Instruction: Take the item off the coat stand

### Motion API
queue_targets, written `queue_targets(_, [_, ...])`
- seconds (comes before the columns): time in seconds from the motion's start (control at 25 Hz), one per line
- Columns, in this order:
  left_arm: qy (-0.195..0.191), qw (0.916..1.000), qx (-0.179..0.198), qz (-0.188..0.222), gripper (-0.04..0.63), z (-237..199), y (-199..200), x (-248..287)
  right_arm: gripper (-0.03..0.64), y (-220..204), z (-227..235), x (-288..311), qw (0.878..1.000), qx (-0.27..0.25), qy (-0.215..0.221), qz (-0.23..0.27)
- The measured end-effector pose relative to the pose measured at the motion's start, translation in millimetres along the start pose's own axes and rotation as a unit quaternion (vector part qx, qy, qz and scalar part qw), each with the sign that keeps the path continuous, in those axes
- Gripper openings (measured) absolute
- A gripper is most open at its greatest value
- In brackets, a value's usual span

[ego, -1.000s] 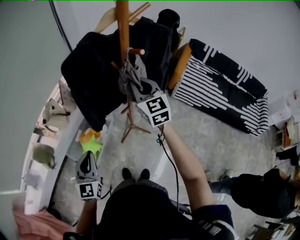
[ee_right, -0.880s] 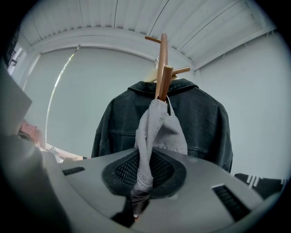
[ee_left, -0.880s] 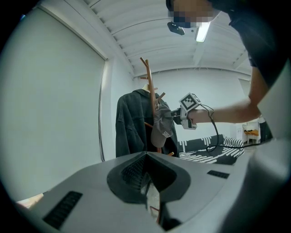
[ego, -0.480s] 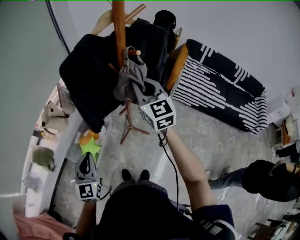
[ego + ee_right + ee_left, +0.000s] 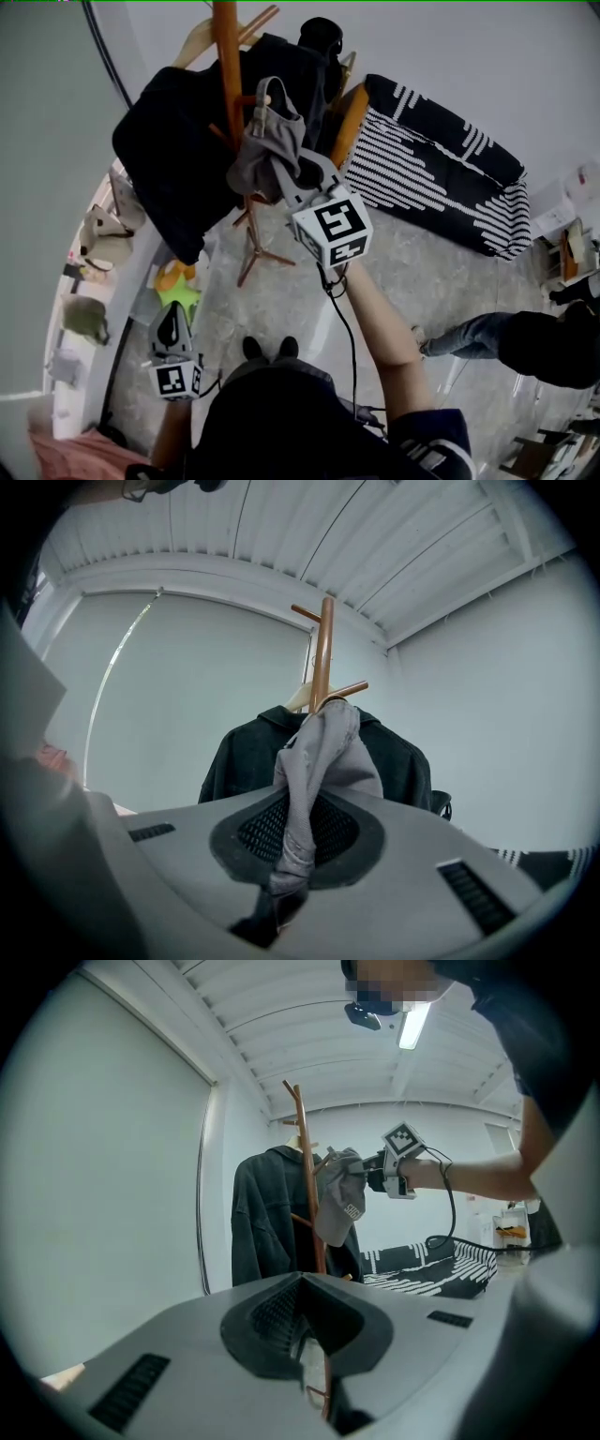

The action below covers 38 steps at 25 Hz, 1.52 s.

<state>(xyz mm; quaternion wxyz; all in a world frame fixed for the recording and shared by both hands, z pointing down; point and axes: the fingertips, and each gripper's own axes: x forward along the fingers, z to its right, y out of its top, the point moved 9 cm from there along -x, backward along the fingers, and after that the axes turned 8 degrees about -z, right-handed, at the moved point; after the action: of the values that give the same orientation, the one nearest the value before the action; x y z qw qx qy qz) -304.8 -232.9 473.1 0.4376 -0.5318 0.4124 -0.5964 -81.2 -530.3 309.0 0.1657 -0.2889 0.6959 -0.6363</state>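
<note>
A grey cap (image 5: 267, 141) hangs by its back strap at the tip of a short peg on the wooden coat stand (image 5: 225, 56). My right gripper (image 5: 286, 178) is shut on the cap's lower edge and holds it out from the pole. In the right gripper view, the cap (image 5: 323, 752) runs from the jaws up to the peg on the coat stand (image 5: 323, 649). My left gripper (image 5: 173, 328) hangs low at the left, far from the stand, shut on nothing. The left gripper view shows the cap (image 5: 339, 1199) and the right gripper (image 5: 398, 1162) from the side.
A black jacket (image 5: 178, 159) hangs on the stand behind the cap. A black-and-white striped sofa (image 5: 441, 178) stands to the right. Another person (image 5: 544, 342) stands at the right edge. Shelves with small things and a green star-shaped thing (image 5: 183, 291) line the left wall.
My right gripper has moved right and toward me with the cap. The cap's strap has slid outward along the peg to its tip. The left gripper has not moved.
</note>
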Motion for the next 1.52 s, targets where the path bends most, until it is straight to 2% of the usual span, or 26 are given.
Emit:
queue_targets(0.4, [-0.016, 0.9997, 0.011, 0.016, 0.025, 6.5, 8.2, 4.0, 0.038, -10.5, 0.0, -66.9, 0.999, 0.026, -0.035, 0.013])
queue_targets(0.56, [-0.029, 0.9994, 0.001, 0.019, 0.025, 13.3, 17.5, 6.7, 0.038, -30.9, -6.7, -94.4, 0.998, 0.039, -0.05, 0.009])
queue_targets(0.72, [-0.038, 0.9989, 0.007, 0.026, 0.025, 19.3, 22.6, 8.2, 0.038, -50.7, -14.5, -116.0, 0.997, 0.052, -0.056, 0.012])
queue_targets(0.92, [-0.049, 0.998, 0.013, 0.036, 0.025, 25.0, 32.6, 18.7, 0.038, -79.3, -23.3, -135.1, 0.994, 0.081, -0.067, -0.017])
queue_targets(1.16, [-0.056, 0.9963, 0.031, 0.058, 0.025, 33.0, 39.6, 27.3, 0.04, -119.7, -34.8, -158.0, 0.991, 0.119, -0.065, -0.021])
queue_targets(1.52, [-0.064, 0.9953, 0.035, 0.064, 0.025, 36.2, 37.8, 45.7, 0.044, -158.3, -44.0, -174.5, 0.987, 0.136, -0.07, -0.04])
